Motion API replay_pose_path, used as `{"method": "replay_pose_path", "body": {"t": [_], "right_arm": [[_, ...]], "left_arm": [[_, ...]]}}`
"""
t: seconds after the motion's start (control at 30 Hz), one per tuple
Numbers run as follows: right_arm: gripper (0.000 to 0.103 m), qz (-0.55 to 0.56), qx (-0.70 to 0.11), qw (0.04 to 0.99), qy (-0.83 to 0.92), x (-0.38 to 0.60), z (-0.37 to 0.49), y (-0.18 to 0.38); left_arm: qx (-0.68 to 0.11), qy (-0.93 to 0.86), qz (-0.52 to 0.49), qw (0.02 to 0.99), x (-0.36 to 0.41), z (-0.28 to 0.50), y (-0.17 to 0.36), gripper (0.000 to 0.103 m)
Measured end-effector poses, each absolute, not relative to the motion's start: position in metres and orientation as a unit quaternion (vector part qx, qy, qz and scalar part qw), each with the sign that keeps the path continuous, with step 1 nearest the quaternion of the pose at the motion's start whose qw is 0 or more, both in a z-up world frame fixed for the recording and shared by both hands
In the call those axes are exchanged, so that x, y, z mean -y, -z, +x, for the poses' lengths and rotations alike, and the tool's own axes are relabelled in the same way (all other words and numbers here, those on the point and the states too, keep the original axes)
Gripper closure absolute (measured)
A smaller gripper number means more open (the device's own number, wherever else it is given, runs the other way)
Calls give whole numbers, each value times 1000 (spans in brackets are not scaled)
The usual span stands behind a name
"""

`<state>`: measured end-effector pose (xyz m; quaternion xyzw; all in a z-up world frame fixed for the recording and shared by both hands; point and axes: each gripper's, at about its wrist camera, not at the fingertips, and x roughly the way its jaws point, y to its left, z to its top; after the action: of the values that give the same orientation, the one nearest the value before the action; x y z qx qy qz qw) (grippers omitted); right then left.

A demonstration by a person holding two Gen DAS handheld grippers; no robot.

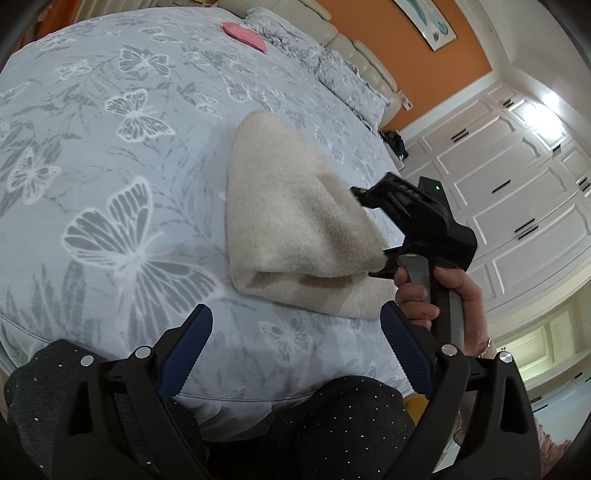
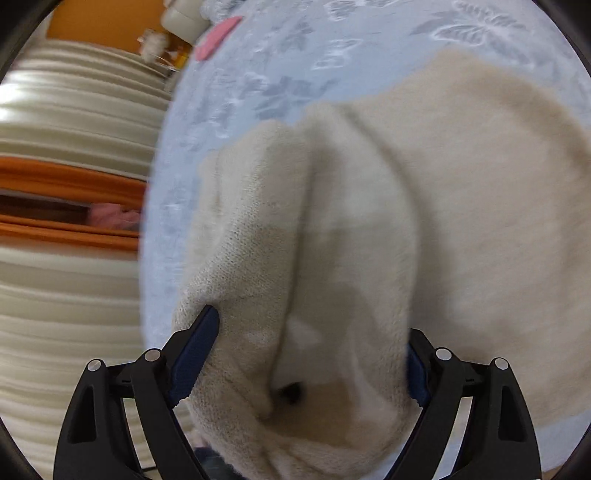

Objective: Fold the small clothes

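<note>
Lying beyond cream garment [image 1: 295, 221]: pink cloth [image 1: 244, 34]

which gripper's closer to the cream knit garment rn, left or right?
Right. The right gripper is at the cream knit garment, its open jaws straddling a bunched fold. The left gripper hovers open over bare bedspread, short of the garment's near edge.

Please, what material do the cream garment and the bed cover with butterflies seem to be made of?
The cream garment looks like a soft knit, perhaps wool or acrylic: fine knit loops and a fuzzy, matte surface show near the right gripper. The bed cover looks like smooth woven fabric, maybe cotton or a blend: it lies flat, with printed grey and white butterflies and a faint sheen. The exact fibre cannot be told.
</note>
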<state>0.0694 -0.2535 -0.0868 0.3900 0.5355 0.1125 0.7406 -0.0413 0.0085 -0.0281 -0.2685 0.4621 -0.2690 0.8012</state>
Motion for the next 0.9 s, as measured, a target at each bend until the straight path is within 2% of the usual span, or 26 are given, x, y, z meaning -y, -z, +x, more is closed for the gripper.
{"method": "replay_pose_path", "body": {"t": [0.27,0.47,0.73,0.9], "right_arm": [[17,423,-517,728,-155,229,76,60],[17,361,-541,746,-139,228,81,45],[17,177,-600,776,-85,231,105,40],[18,218,-594,769,-90,258,90,58]], "left_arm": [[-458,261,-291,799,-30,-40,37,13],[-455,252,-318,793,-39,-32,43,13],[-400,307,-294,812,-4,12,-6,12],[-389,326,-278,816,32,59,-26,7]]}}
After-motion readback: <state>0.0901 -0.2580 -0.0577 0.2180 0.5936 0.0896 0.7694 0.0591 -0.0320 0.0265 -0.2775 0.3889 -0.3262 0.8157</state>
